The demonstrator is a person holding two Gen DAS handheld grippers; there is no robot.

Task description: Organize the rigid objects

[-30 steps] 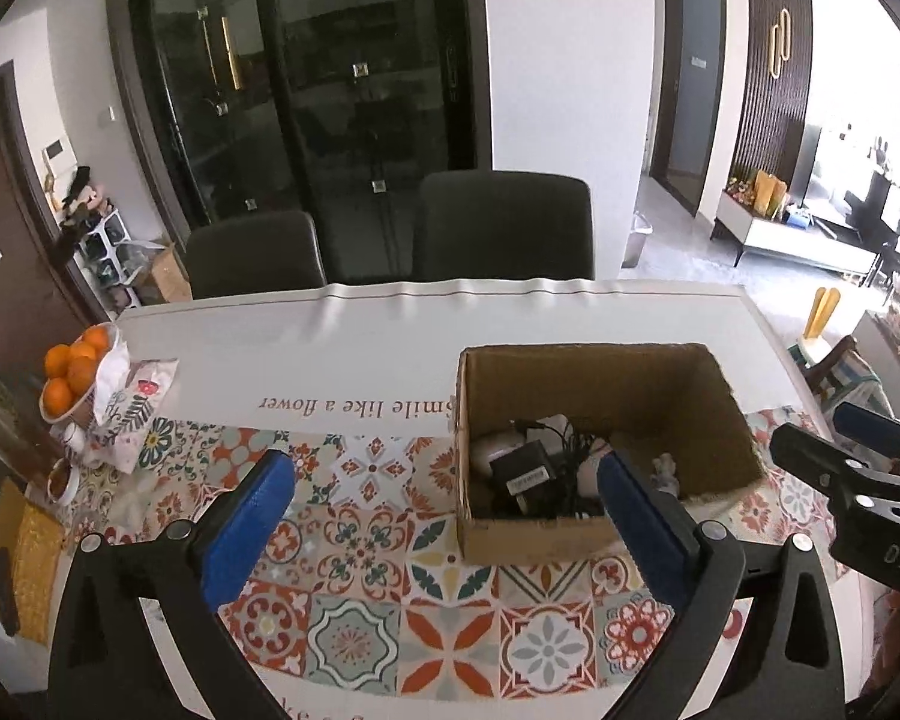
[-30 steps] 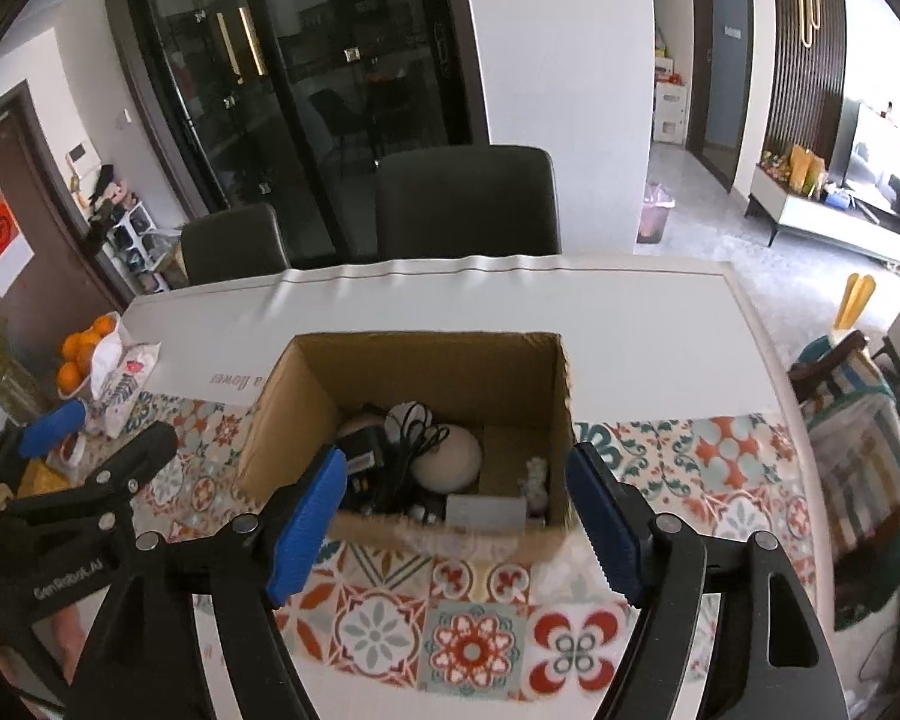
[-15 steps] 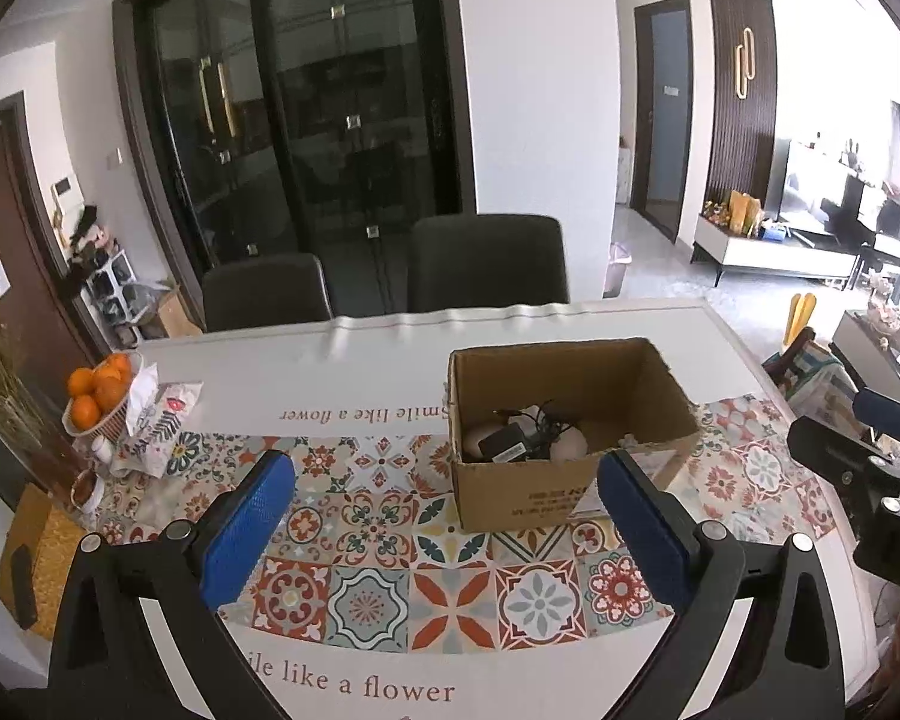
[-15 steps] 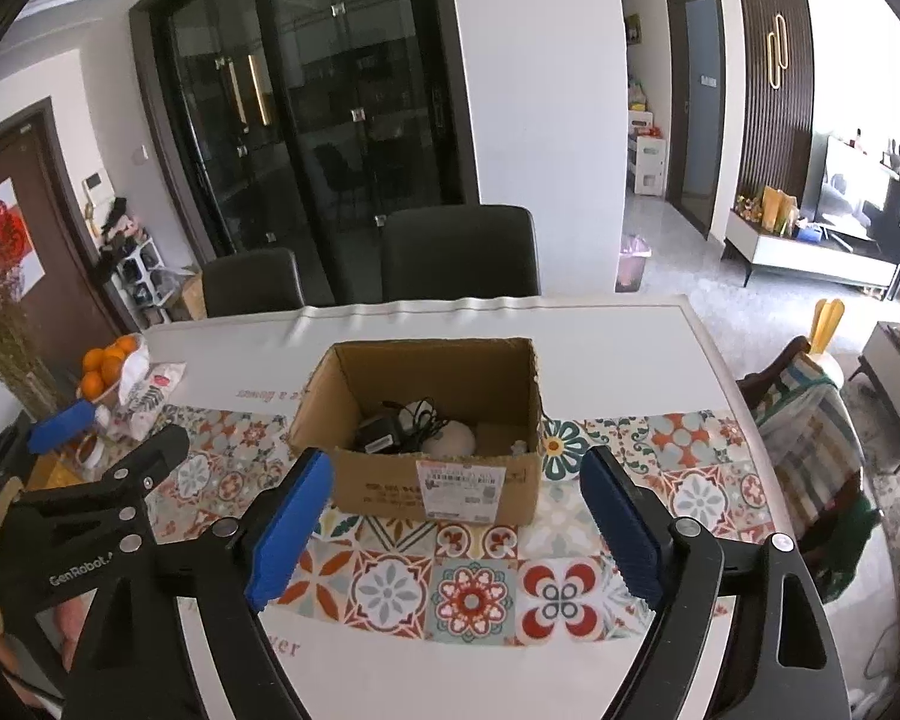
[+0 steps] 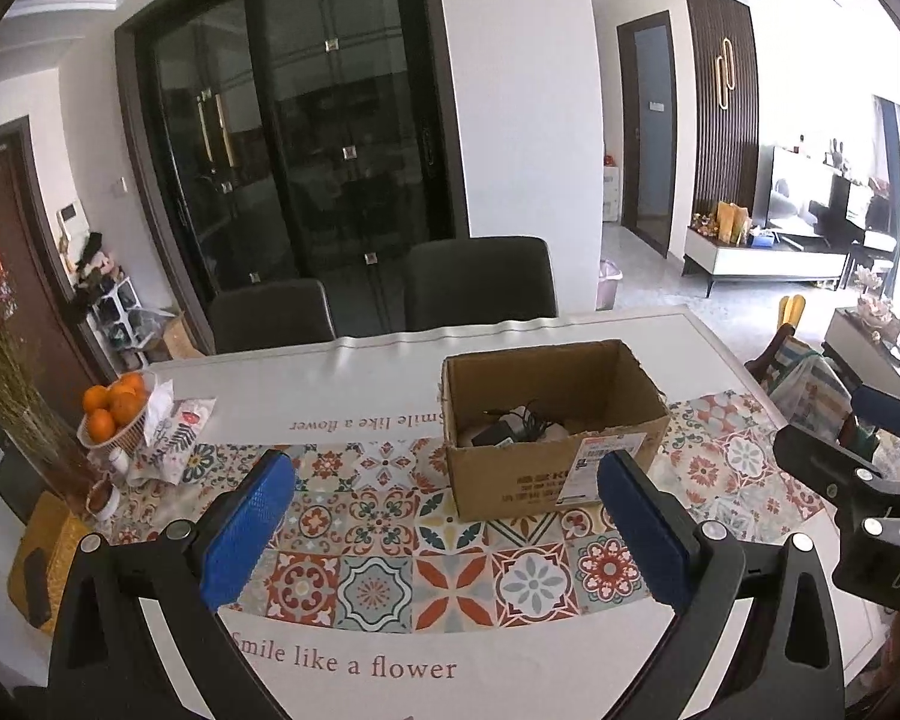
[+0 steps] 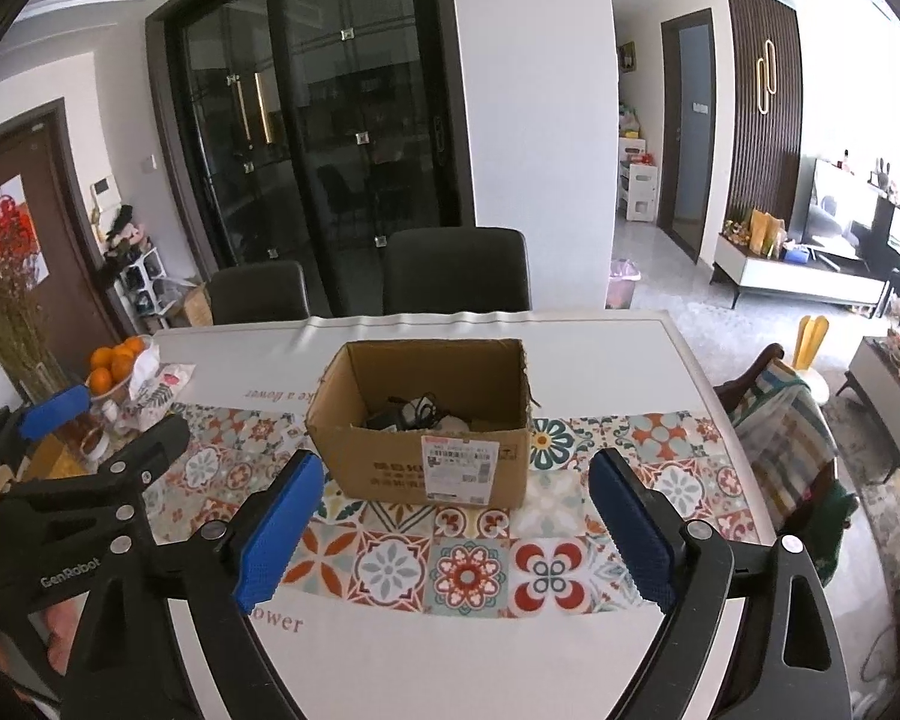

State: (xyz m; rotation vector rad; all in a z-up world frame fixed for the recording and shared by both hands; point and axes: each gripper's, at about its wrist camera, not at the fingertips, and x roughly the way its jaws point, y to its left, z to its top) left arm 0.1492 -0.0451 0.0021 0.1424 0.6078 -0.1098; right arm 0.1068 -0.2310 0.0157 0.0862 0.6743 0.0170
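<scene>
i've got the cardboard box [image 6: 426,420] as my anchor, sitting square on the patterned tile band of the tablecloth [image 6: 468,564], open-topped, flaps gone, plain brown corrugated walls with a white shipping label [image 6: 461,461] stuck on the near face. inside it, low on the floor of the box, a tangle of black cable and a dark adapter block [image 6: 411,411] with something pale and rounded beside them; i can't tell more than that from here.

my right gripper [image 6: 456,537] hangs on the near side of the box, clear of it, jaws opening and already wide, nothing between the knobbly blue pads [image 6: 279,528]. black angular arms behind them, matte plastic with round silver pins.

left gripper [image 5: 447,531] is also on the near side of the box, off towards its left corner, spread wide and empty, its right pad overlapping the box's near face in my view but not pressing on it.

to the left of the box the cloth runs open and flat up to a bowl of oranges [image 5: 111,405] and a crinkled floral packet [image 5: 168,429] by the table edge. beyond the box, smooth white cloth to the far rim, where it ripples, then two dark padded chairs [image 6: 456,270]. right of the box, bare tile print to the rounded table edge [image 6: 708,378]. near side, plain white cloth with printed lettering under both grippers.
</scene>
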